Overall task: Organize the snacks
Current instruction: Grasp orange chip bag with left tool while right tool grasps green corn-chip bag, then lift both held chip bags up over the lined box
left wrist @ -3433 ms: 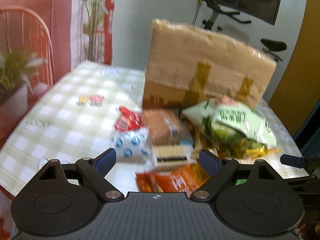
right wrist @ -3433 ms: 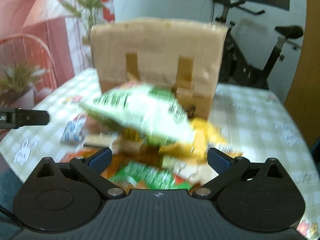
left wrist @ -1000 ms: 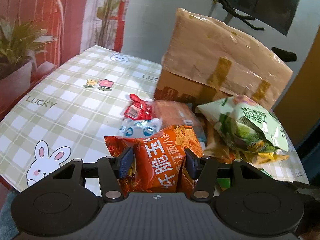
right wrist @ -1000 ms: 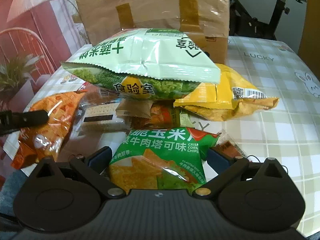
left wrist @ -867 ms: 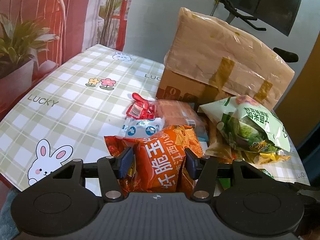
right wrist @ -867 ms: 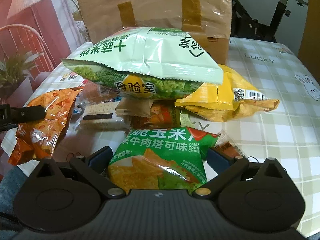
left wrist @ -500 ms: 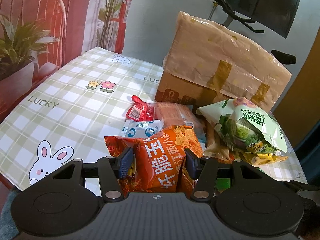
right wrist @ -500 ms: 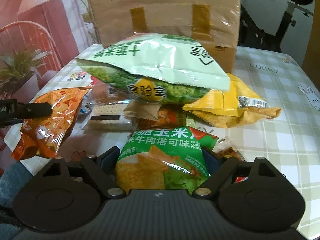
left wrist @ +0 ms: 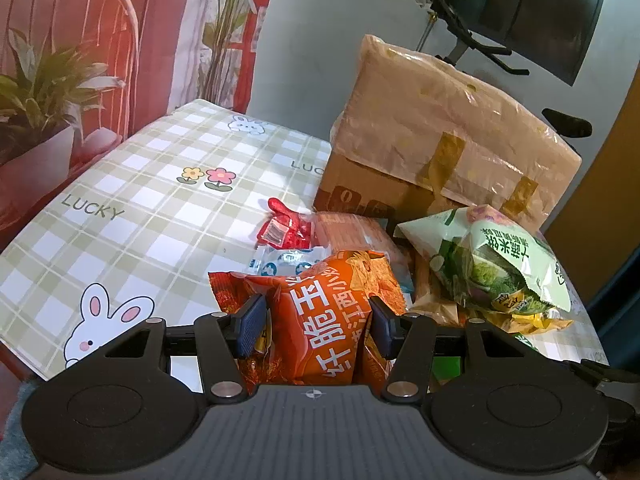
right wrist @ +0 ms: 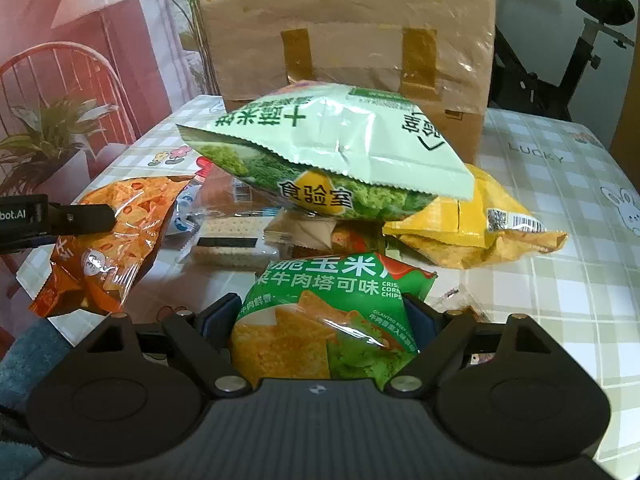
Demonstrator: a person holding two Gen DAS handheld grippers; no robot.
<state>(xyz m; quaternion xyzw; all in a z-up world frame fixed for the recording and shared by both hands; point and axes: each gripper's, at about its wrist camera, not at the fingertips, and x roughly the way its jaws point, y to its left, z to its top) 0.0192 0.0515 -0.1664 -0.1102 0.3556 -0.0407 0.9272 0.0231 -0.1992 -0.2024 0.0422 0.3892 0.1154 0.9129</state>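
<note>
Since a second ago the right gripper (right wrist: pixel 320 328) has closed in: its fingers (right wrist: pixel 218 320), then spread wide of the green bag (right wrist: pixel 332 320), now press both flanks of it. Left gripper (left wrist: pixel 316 322) unchanged, fingers (left wrist: pixel 250 324) clamped on the orange bag (left wrist: pixel 320 312).

Left side: orange bag held upright between the pads, gripped across its lower half. In the right wrist view it hangs clear of the worktop (right wrist: pixel 560 280), near the left edge, sagging below the pad. Judged light, air-filled, slick film; contents brittle. Grip squeezes air, so the bag may creep. A hold nearer the crimped seam would be firmer.

Centre: pile of small packs on the worktop, including a red sachet (left wrist: pixel 286 228) and a cracker pack (right wrist: pixel 232 240). Large pale-green bag (right wrist: pixel 332 148) rests on top of the pile, in front of the cardboard box (right wrist: pixel 352 28).

Right side: green bag sits between the right fingers, lower end deep in the jaws, upper end pointing at the pile. Whether it is lifted off the worktop cannot be told. Same handling: light, crushable, slippery. Yellow bag (right wrist: pixel 472 228) lies just beyond, partly under the pale-green one.
</note>
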